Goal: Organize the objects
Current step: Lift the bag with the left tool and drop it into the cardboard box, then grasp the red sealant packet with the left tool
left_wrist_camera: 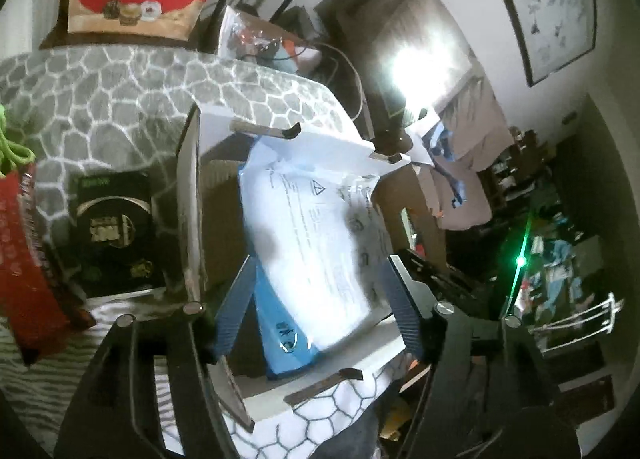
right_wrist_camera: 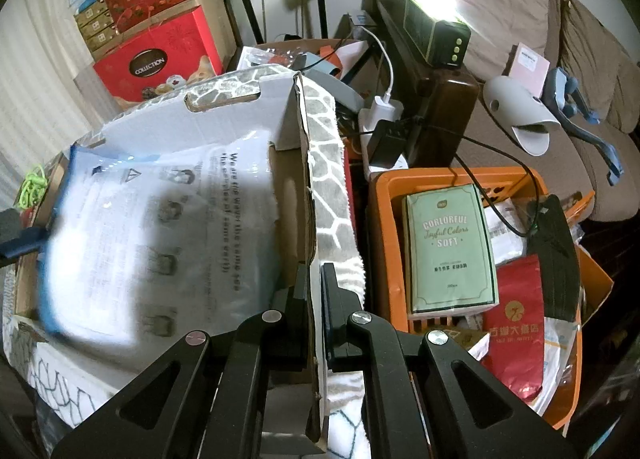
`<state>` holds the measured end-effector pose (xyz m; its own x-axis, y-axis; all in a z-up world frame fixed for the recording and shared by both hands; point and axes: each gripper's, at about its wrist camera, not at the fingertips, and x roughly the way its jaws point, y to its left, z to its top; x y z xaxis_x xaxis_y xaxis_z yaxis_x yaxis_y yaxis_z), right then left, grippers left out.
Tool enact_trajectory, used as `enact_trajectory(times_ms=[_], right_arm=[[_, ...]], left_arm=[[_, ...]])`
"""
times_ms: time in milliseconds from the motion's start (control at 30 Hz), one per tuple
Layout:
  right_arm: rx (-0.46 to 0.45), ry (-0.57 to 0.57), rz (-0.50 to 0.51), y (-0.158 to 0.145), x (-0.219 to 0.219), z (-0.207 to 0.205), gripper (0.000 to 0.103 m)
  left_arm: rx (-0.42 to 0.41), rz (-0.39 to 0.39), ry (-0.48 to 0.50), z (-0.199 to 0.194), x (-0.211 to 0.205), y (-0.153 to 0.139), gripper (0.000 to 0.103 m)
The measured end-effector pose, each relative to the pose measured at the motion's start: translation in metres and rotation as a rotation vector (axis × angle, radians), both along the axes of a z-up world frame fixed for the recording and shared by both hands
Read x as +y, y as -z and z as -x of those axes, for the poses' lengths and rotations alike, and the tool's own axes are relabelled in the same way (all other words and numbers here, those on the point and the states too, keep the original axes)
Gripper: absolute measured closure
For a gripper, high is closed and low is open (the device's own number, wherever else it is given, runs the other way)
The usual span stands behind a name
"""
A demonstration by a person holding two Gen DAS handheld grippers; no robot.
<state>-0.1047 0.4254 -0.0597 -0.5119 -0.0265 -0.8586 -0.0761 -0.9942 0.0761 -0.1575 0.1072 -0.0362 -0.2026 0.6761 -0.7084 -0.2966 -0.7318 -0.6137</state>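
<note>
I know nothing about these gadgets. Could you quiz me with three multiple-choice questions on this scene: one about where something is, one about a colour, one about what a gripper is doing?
1. Where is the white and blue plastic bag?
A. inside the open cardboard box
B. on the sofa
C. in the orange basket

2. What colour is the basket that holds the green tissue pack?
A. black
B. orange
C. white

3. What is the right gripper doing?
A. hanging open in the air
B. holding the tissue pack
C. pinching the box's wall

Answers:
1 A, the bag lies between the box's walls.
2 B, its rim is orange.
3 C, its jaws stand on either side of the cardboard edge.
</note>
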Motion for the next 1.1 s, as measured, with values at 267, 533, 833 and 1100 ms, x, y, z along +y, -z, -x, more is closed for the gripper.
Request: enact_trajectory(times_ms=[267,533,833,1100], right_arm=[[0.0,-0.001,0.001,0.0,0.0,0.0,0.099],[0.0,0.001,0.001,0.0,0.0,0.0,0.099],[0.0,0.001,0.0,0.0,0.0,0.0,0.099],[-0.002,0.0,-0.006,0.0,0.0,0.0,0.099]], left_arm=[[0.121,0.055,-0.057,-0.006,-0.038,-0.04,0.023],[0.074,0.113,-0.202,0.006,-0.119,-0.028,0.016],[0.022,0.271,-0.27,0.014,-0.143,0.002,0.016],[-0.028,0.334,-0.26,0.015,-0.124,0.033,0.016]])
